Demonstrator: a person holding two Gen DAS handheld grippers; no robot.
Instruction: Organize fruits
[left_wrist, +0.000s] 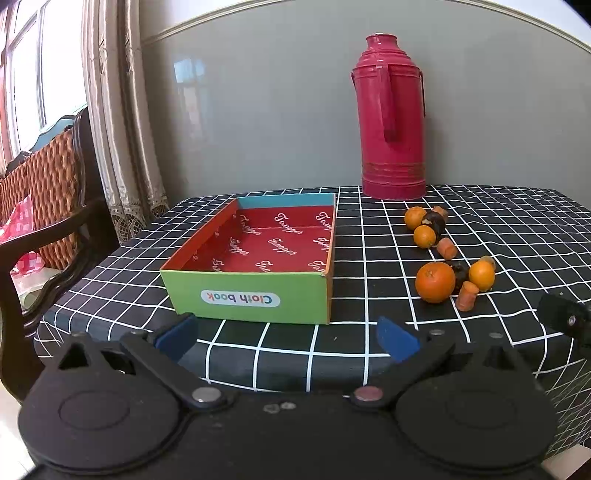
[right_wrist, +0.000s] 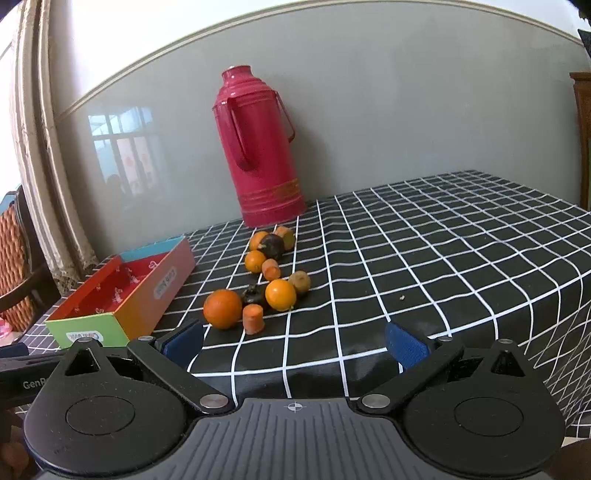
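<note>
My left tool (left_wrist: 287, 336) hangs low at the near edge of the worktop (left_wrist: 258, 354), its blue pads spread wide with nothing between them, and my right tool (right_wrist: 294, 341) is likewise released and empty at the bottom of its own view. Just beyond the left tool, in the middle of the left view, sits the open cardboard box (left_wrist: 243, 295), green front wall lettered "Cloth book" upside down, red patterned floor, blue back wall; I see only bare lining inside it. The fruits lie loose on the black checked cloth to the right of the box. Nearest in the right view is a large orange (right_wrist: 222, 308), with a carrot stub (right_wrist: 253, 319) just beside it, then a dark fruit (right_wrist: 253, 294), a smaller orange (right_wrist: 280, 294) and a brownish fruit (right_wrist: 299, 281). Farther back sits a second cluster: two small oranges (right_wrist: 255, 261), another carrot piece (right_wrist: 271, 268) and a dark round fruit (right_wrist: 271, 246). Behind them a red thermos flask (right_wrist: 260, 147) stands upright against the grey wall. At the left edge of the left view a wooden chair (left_wrist: 48, 206) stands beside the curtain (left_wrist: 122, 129).
</note>
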